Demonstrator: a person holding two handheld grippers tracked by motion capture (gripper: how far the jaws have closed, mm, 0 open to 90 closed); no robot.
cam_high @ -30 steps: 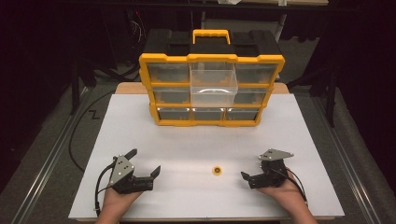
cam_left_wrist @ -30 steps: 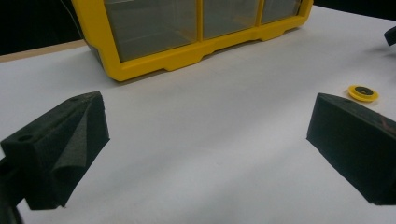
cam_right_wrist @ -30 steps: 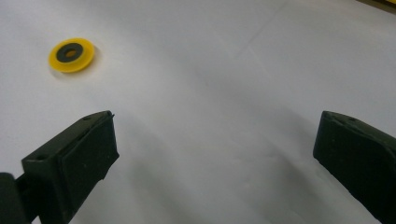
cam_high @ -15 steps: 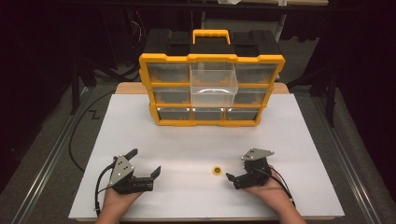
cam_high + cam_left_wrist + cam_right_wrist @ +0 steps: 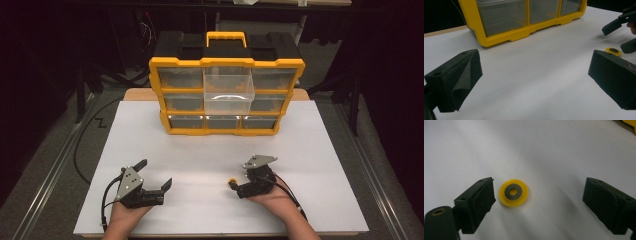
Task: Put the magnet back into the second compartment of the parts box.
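A small yellow disc point(image 5: 231, 182) with a grey centre lies flat on the white table. My right gripper point(image 5: 239, 183) is open, low over the table, with the disc just at its jaw tips. In the right gripper view the disc point(image 5: 513, 192) sits between the jaws, close to the left finger point(image 5: 477, 200), and the right gripper point(image 5: 539, 188) holds nothing. My left gripper point(image 5: 155, 173) rests open at the front left, well apart from the disc. Its own view shows the left gripper point(image 5: 535, 62) empty, with the disc point(image 5: 613, 51) and the right gripper point(image 5: 621, 36) at the far right.
A yellow and black organiser point(image 5: 226, 125) with clear drawers stands at the back of the white table point(image 5: 310, 150). Its middle drawer point(image 5: 227, 92) is pulled out. The organiser's lower edge point(image 5: 524, 35) crosses the top of the left gripper view. Cables trail from both grippers.
My right gripper has slid left across the table until its jaws reach the yellow disc. The left gripper and the disc have stayed put.
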